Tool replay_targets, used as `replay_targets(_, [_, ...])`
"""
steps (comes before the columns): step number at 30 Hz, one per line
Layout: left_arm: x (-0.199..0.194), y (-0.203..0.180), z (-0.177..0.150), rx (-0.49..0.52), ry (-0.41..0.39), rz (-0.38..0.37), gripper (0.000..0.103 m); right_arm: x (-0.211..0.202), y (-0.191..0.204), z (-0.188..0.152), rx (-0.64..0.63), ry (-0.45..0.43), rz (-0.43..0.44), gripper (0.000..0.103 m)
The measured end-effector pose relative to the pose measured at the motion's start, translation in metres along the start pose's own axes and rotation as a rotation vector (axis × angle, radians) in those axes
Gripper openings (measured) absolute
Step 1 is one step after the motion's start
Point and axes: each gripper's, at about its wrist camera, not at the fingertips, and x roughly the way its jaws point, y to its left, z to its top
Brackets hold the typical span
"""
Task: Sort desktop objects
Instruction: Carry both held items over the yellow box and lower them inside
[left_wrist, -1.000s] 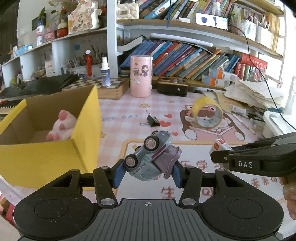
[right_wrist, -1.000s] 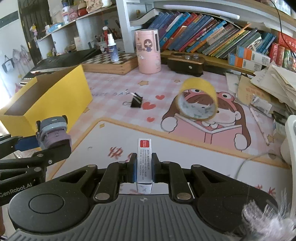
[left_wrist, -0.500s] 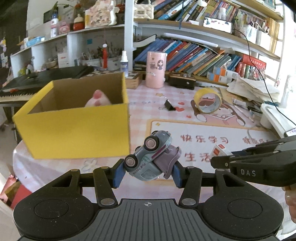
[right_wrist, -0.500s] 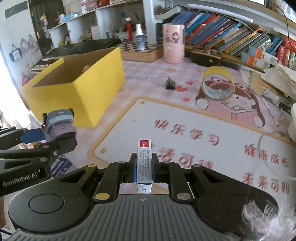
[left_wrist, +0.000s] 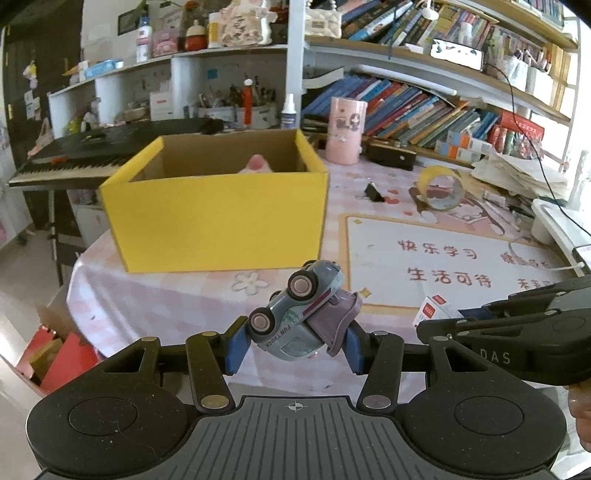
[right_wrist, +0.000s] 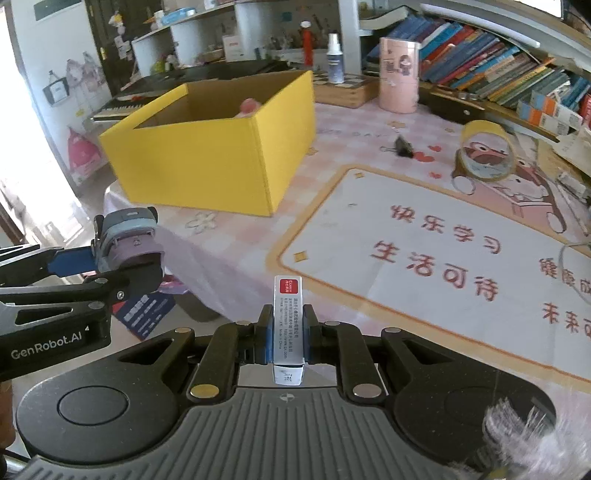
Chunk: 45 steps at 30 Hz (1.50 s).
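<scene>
My left gripper (left_wrist: 293, 345) is shut on a grey-blue toy truck (left_wrist: 301, 314), held tilted in the air in front of the table's near edge; the truck also shows in the right wrist view (right_wrist: 127, 240). My right gripper (right_wrist: 288, 334) is shut on a small white and red box (right_wrist: 288, 325), held upright; the box also shows in the left wrist view (left_wrist: 437, 312). A yellow cardboard box (left_wrist: 221, 218) stands open on the table's left side with a pink plush toy (left_wrist: 256, 164) inside. It also shows in the right wrist view (right_wrist: 207, 162).
A roll of yellow tape (left_wrist: 441, 188), a black binder clip (left_wrist: 373, 192) and a pink cylinder (left_wrist: 345, 131) are on the pink tablecloth. A white mat with red characters (right_wrist: 443, 251) covers the table's right side. Bookshelves and a keyboard (left_wrist: 85, 155) are behind.
Both grippers have pulled back and away from the table with their objects still held. The yellow box and the table now look farther off, and the floor shows at the left.
</scene>
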Motion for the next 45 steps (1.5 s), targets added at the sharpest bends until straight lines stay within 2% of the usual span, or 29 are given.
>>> replay_targets(27, [-0.024, 0.060, -0.004, -0.065, -0.066, 0.083, 0.050, 0.010, 0.073, 0.013, -0.128, -0.026, 0.100, 0.014])
replay_targets(37, [-0.024, 0.076, 0.018, -0.083, -0.123, 0.107, 0.050, 0.009, 0.083, 0.035, -0.141, -0.071, 0.117, 0.014])
replay_targets(45, [-0.015, 0.089, 0.043, -0.108, -0.168, 0.125, 0.050, 0.011, 0.084, 0.072, -0.126, -0.125, 0.149, 0.014])
